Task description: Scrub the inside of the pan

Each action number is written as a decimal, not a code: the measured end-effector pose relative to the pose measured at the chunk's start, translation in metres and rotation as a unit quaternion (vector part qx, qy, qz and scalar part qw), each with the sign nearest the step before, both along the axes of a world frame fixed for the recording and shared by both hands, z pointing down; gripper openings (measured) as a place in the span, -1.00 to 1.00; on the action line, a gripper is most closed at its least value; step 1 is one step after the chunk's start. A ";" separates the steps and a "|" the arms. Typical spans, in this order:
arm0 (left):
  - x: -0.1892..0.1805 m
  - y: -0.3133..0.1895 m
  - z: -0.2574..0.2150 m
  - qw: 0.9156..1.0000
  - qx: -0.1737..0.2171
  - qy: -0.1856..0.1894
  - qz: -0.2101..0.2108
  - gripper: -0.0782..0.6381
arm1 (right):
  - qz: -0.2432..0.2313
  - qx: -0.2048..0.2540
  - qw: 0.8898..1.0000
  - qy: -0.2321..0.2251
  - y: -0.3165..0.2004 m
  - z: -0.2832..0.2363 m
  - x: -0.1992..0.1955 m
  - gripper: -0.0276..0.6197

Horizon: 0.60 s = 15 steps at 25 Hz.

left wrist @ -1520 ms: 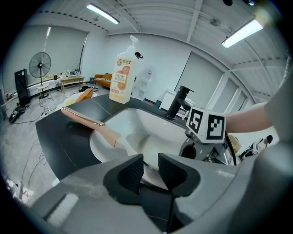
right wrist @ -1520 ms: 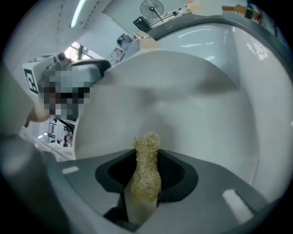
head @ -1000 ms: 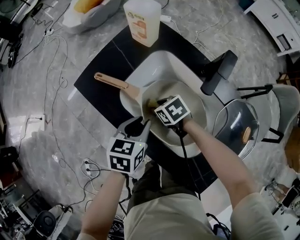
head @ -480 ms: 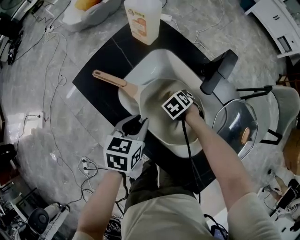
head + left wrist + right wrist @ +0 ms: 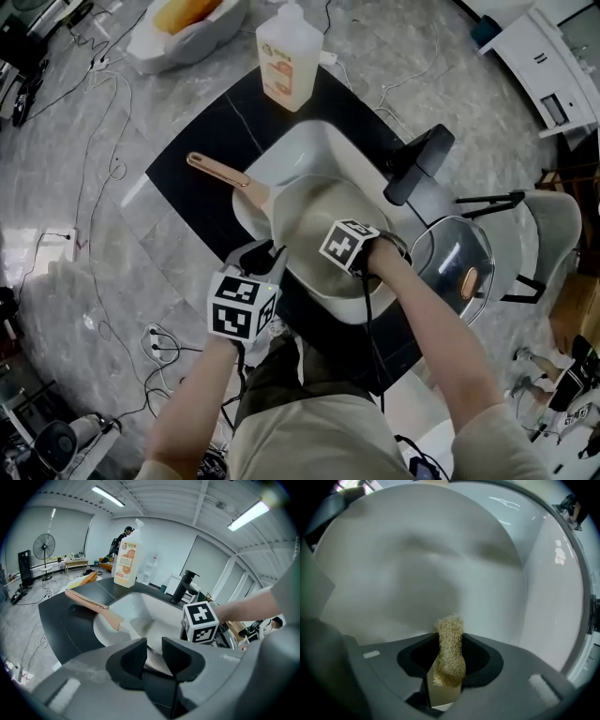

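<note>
A pan [image 5: 314,202] with a pale inside and a copper-coloured handle [image 5: 217,169] lies tilted in the white sink [image 5: 291,145]. My left gripper [image 5: 267,253] is at the pan's near rim, and in the left gripper view its jaws [image 5: 154,656] are shut on that rim. Inside the pan, my right gripper [image 5: 341,246] is shut on a tan fibrous scrub sponge [image 5: 450,651]. The sponge tip is against or just above the pan's inner wall [image 5: 417,564]. In the head view the marker cube hides the sponge.
A detergent bottle [image 5: 291,52] stands behind the sink on the black counter. The black faucet [image 5: 417,164] rises at the sink's right, and a glass lid [image 5: 455,267] lies right of it. A white tub [image 5: 187,28] sits far left. Cables run over the floor at the left.
My right gripper has swept the sponge from the pan's left-middle across to the right, then back toward the near rim. The left gripper has kept its hold on the rim.
</note>
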<state>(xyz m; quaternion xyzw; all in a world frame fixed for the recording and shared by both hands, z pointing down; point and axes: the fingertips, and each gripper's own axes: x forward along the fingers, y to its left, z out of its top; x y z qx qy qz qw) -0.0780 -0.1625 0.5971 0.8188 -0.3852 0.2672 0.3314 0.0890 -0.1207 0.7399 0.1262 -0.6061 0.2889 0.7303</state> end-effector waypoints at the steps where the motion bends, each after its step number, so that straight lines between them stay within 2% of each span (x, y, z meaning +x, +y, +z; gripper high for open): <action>1: 0.000 0.000 0.000 1.000 0.001 0.001 0.000 -0.47 | -0.006 -0.013 1.000 -0.010 0.008 -0.006 -0.005 -0.45; 5: 0.002 -0.002 0.000 1.000 0.004 0.005 0.001 -0.47 | 0.000 -0.070 0.994 -0.079 0.034 -0.035 -0.035 -0.45; 8: 0.001 -0.001 -0.001 1.000 0.007 0.009 -0.006 -0.47 | 0.039 -0.099 0.980 -0.168 0.040 -0.055 -0.075 -0.44; 12: 0.001 -0.001 -0.002 1.000 0.005 0.018 -0.016 -0.47 | 0.124 -0.080 0.958 -0.246 0.021 -0.064 -0.112 -0.44; 15: 0.001 -0.001 -0.002 1.000 0.004 0.023 -0.019 -0.47 | 0.167 -0.019 0.946 -0.277 -0.008 -0.061 -0.134 -0.44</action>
